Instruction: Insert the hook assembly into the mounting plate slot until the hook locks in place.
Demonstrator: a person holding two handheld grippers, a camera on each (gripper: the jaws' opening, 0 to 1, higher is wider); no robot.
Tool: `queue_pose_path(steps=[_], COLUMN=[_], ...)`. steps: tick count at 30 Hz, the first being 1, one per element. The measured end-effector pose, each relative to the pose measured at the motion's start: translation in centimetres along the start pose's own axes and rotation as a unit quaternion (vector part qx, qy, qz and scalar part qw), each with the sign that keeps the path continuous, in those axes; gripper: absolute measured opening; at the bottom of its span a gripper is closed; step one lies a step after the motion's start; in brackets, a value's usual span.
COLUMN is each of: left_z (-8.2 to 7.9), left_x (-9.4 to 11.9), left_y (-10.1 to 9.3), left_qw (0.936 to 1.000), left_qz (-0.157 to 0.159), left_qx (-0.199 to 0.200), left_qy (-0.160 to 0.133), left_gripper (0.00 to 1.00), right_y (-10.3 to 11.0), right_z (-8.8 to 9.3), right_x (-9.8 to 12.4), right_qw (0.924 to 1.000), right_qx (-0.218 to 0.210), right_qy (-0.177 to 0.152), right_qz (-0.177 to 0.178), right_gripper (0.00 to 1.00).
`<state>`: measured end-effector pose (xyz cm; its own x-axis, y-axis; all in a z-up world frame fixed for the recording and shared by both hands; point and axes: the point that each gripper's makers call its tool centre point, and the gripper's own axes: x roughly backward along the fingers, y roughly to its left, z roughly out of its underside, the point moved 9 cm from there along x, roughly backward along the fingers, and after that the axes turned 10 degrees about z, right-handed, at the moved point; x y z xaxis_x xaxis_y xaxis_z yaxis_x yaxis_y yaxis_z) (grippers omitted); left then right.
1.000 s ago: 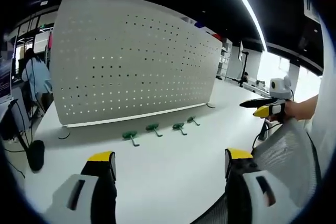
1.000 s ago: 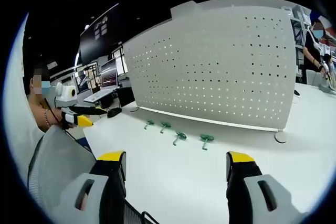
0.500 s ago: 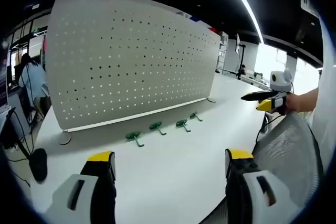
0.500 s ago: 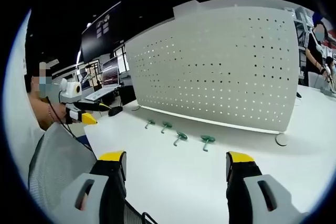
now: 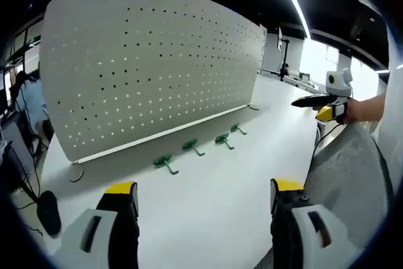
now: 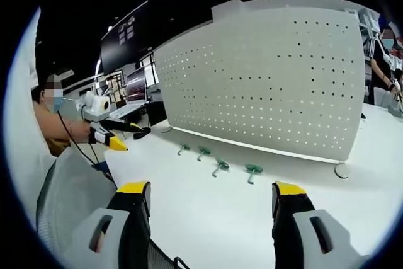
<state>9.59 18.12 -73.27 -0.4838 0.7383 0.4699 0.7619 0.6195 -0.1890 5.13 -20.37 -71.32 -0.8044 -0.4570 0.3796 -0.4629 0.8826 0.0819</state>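
1. In the left gripper view, the left gripper (image 5: 200, 196) rises from the bottom of the frame. Its two yellow-tipped jaws stand wide apart with nothing between them.
2. In the right gripper view, the right gripper (image 6: 204, 196) comes up from the bottom in the same way, jaws wide and holding nothing.
3. Both grippers hang above a big white table (image 5: 208, 187), and a grey mesh chair back (image 5: 346, 181) sits at the lower right of the left gripper view.
4. The right gripper also shows at the right edge of the left gripper view, held in a hand (image 5: 360, 110). The left gripper shows at the left of the right gripper view (small there, so I cannot tell how its jaws stand from that side).
5. Four green hooks lie in a row on the table, a little below the middle of both views. In the left gripper view they are the first hook (image 5: 165, 162), the second hook (image 5: 192, 146), the third hook (image 5: 223, 138) and the fourth hook (image 5: 237, 129).
6. They lie well apart from the grippers, near the foot of the board.
7. Behind the hooks stands a large white peg board (image 5: 151, 67) full of small holes, upright on the table, across the upper half of both views.
8. A person (image 6: 384, 61) stands at the far right edge of the right gripper view.
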Motion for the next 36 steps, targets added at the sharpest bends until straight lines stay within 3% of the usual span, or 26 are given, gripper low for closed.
queue_pose_path(steps=[5, 10, 14, 19, 36], left_z=[-0.1, -0.5, -0.8, -1.5, -3.0], left_x=[-0.6, -1.2, -1.8, -2.4, -4.5], left_y=[1.0, 1.9, 2.6, 3.5, 6.4], left_qw=[0.9981, 0.9964, 0.9919, 0.9897, 0.972], left_qz=[0.009, 0.028, 0.047, 0.056, 0.096], left_qx=[-0.046, -0.059, -0.085, -0.096, -0.163], left_qy=[0.04, 0.054, 0.082, 0.09, 0.14], left_gripper=[0.88, 0.87, 0.87, 0.88, 0.84], right_y=[0.1, 0.2, 0.3, 0.3, 0.6], right_z=[0.1, 0.1, 0.2, 0.1, 0.3], right_x=[0.0, 0.1, 0.3, 0.4, 0.8], right_qw=[1.0, 1.0, 1.0, 1.0, 0.9999], right_qx=[0.003, 0.006, 0.005, 0.008, 0.013], right_qy=[0.003, 0.004, 0.004, 0.005, 0.008], right_qz=[-0.001, -0.001, 0.002, 0.002, 0.002], right_gripper=[0.76, 0.76, 0.76, 0.76, 0.76])
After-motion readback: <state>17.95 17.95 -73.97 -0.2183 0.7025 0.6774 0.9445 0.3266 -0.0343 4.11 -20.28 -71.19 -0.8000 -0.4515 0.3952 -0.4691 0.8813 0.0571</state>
